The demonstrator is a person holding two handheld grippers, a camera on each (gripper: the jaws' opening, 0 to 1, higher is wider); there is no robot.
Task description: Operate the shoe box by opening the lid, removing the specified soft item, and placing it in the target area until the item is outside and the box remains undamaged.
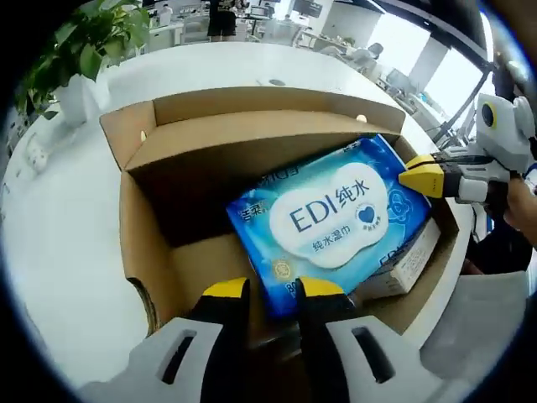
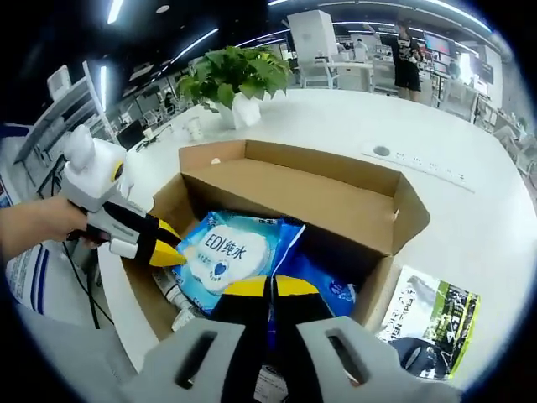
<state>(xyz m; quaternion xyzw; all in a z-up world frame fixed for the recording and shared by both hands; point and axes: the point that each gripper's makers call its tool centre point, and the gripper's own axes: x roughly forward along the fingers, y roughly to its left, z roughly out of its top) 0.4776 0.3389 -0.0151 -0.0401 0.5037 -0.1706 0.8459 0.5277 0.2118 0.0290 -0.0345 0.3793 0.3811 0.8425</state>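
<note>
A leafy potted plant (image 1: 75, 50) in a white pot stood at the far left of the smooth white tabletop (image 1: 59, 252) in the left gripper view. Beside it sat the shoe box (image 1: 168, 201), plain brown corrugated cardboard, its lid folded up and back so the inside lay open. Inside lay the soft item, a glossy blue plastic wipes pack (image 1: 331, 218) with a white cloud-shaped label, tilted against a small white carton (image 1: 411, 264) under its right edge. The left tool (image 1: 273, 290), yellow-tipped on black fingers, had its jaws a narrow gap apart at the pack's near edge; whether they pinched the wrapper could not be told. At the right, the right tool (image 1: 417, 176) came in with its yellow tip touching the pack's far corner. In the right gripper view, the right tool (image 2: 270, 287) had its jaws nearly together over the crinkled blue wrapper, grip uncertain, and a printed green leaflet (image 2: 432, 306) lay flat on the tabletop right of the box.
</note>
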